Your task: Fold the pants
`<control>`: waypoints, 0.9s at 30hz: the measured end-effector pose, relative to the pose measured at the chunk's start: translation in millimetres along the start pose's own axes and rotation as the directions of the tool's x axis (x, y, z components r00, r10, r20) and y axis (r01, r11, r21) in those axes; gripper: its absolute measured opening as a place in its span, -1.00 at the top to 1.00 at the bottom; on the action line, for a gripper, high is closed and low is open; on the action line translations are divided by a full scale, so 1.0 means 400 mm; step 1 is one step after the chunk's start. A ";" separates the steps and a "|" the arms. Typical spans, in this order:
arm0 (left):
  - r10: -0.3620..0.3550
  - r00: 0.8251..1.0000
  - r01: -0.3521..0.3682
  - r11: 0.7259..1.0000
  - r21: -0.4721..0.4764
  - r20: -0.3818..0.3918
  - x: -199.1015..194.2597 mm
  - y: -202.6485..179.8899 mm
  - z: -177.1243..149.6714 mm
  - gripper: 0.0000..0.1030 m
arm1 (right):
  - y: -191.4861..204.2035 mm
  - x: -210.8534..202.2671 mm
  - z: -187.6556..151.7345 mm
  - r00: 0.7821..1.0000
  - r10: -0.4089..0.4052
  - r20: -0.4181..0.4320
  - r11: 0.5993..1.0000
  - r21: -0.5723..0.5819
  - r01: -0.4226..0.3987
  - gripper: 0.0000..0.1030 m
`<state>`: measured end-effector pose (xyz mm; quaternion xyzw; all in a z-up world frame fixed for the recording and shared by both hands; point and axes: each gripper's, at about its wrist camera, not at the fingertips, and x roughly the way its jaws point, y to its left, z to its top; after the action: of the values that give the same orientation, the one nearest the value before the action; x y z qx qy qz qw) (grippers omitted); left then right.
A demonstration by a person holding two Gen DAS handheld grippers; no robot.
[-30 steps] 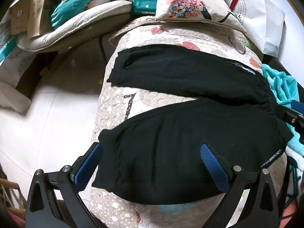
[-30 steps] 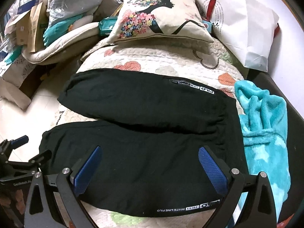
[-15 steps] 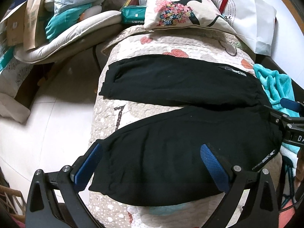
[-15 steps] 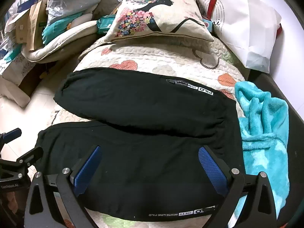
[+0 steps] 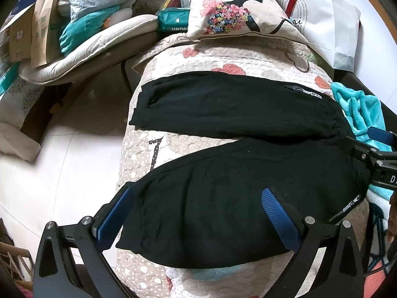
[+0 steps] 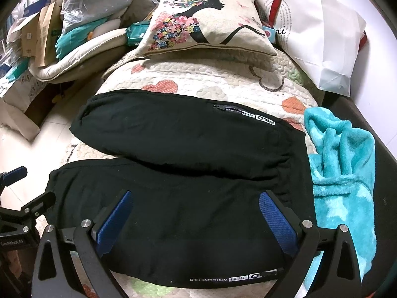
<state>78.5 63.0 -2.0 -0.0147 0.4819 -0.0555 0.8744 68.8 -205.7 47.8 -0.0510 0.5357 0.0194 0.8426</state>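
Note:
Black pants (image 5: 235, 164) lie spread flat on a quilted bed cover (image 5: 238, 57), legs pointing left, waistband at the right; they also show in the right wrist view (image 6: 188, 164). My left gripper (image 5: 198, 198) is open and empty, hovering over the near leg's cuff end. My right gripper (image 6: 196, 201) is open and empty over the near leg by the waistband. Each gripper shows at the edge of the other's view, the right one (image 5: 372, 149) at the waistband, the left one (image 6: 17, 191) beside the cuff.
A floral pillow (image 6: 203, 24) and a white paper bag (image 6: 320, 37) lie at the bed's head. A turquoise fleece blanket (image 6: 345, 164) lies right of the waistband. Cushions, boxes and bags (image 5: 62, 29) are piled at the back left; white floor (image 5: 57, 173) lies left of the bed.
Both grippers have pulled back a little toward me and shifted left, so the pants sit slightly farther in both views. The pants have not moved. Both grippers stay open.

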 end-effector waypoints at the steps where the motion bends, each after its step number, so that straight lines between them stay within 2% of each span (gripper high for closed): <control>1: 0.000 1.000 0.000 1.000 -0.001 -0.001 0.001 0.001 0.000 -1.00 | -0.001 0.001 0.002 1.000 0.000 -0.001 1.000 0.001 0.000 -1.00; 10: 0.001 1.000 -0.001 1.000 -0.001 -0.005 0.007 0.004 0.000 -1.00 | -0.004 0.010 0.015 1.000 -0.002 -0.005 1.000 -0.014 0.002 -1.00; 13: -0.018 1.000 0.019 1.000 0.014 -0.015 0.016 0.006 0.012 -1.00 | -0.003 0.017 0.019 1.000 0.001 -0.011 1.000 -0.027 -0.001 -1.00; 16: -0.074 0.997 0.074 0.997 0.022 -0.005 0.036 0.034 0.062 -1.00 | -0.015 0.046 0.038 0.998 0.047 -0.051 0.997 -0.052 -0.049 -1.00; 21: -0.095 0.991 0.090 0.994 0.054 0.089 0.104 0.123 0.214 -1.00 | -0.113 0.132 0.115 0.995 0.085 -0.053 0.995 -0.038 -0.087 -1.00; 24: -0.146 0.988 0.143 0.989 0.042 0.058 0.185 0.166 0.295 -1.00 | -0.170 0.197 0.176 0.997 0.067 -0.033 0.996 -0.055 -0.069 -1.00; 27: -0.166 0.986 0.165 0.986 0.022 0.036 0.261 0.194 0.347 -1.00 | -0.208 0.273 0.234 0.998 0.058 -0.031 0.996 -0.059 -0.060 -1.00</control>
<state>257.6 124.7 -21.8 -0.0475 0.4619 -0.1320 0.8758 206.7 -280.8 -6.1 -0.0609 0.5485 0.0596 0.8318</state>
